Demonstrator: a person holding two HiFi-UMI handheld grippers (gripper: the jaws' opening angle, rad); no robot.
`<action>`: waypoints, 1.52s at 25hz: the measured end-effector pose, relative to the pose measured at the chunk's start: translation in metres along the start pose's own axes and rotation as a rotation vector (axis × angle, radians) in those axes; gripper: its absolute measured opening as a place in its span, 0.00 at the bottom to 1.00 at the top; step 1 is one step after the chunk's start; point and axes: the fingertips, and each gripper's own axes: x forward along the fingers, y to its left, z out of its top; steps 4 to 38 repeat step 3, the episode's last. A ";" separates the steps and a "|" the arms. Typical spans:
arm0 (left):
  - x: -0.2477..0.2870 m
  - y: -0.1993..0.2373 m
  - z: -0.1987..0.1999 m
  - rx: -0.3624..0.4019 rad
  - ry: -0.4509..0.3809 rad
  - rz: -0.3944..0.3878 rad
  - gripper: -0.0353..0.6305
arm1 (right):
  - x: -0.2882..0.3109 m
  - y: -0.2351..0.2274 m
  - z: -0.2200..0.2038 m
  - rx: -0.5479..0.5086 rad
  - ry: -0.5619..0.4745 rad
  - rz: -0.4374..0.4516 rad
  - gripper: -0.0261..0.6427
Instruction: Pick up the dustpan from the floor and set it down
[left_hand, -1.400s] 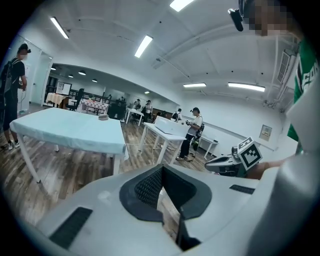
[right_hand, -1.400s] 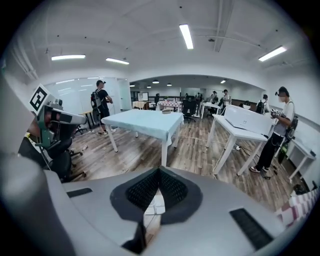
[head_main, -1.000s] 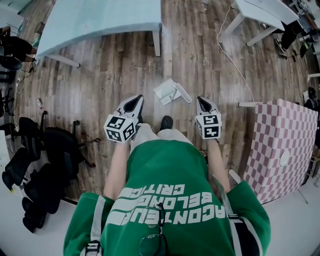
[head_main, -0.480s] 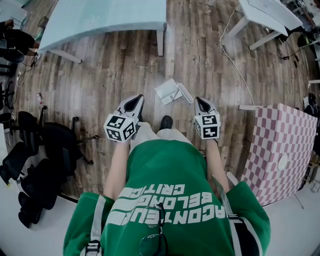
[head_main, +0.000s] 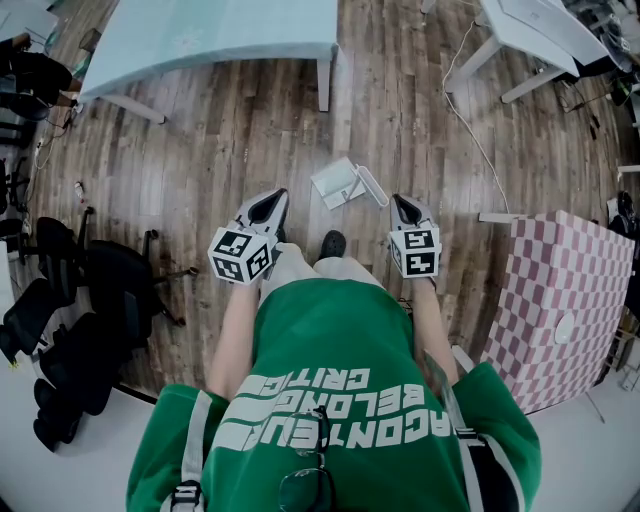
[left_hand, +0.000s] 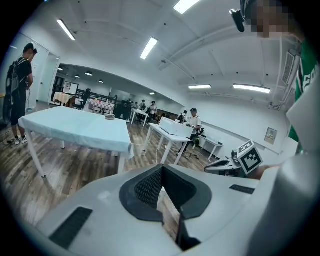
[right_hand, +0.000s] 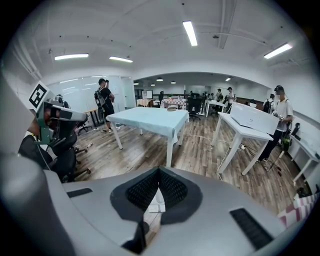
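Head view: the dustpan (head_main: 345, 183) lies on the floor (head_main: 250, 130), ahead of and apart from the left tongs (head_main: 270, 203) and right tongs (head_main: 401, 205).

Left gripper view: clenched, empty.

Right gripper view: clenched too. If they reach it unopened, they would likely shove the dustpan away.

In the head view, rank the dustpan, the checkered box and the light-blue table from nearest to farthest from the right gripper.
From the right gripper:
1. Dustpan: on the floor just ahead, slightly to its left.
2. Checkered box: off to its right.
3. Light-blue table: farthest, ahead and left.
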 end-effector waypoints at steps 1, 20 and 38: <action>0.001 0.000 -0.001 0.000 0.000 0.001 0.04 | 0.001 0.000 -0.001 -0.001 0.001 0.000 0.05; 0.002 0.000 -0.002 0.001 0.000 0.003 0.04 | 0.003 -0.001 -0.002 -0.002 0.001 0.000 0.05; 0.002 0.000 -0.002 0.001 0.000 0.003 0.04 | 0.003 -0.001 -0.002 -0.002 0.001 0.000 0.05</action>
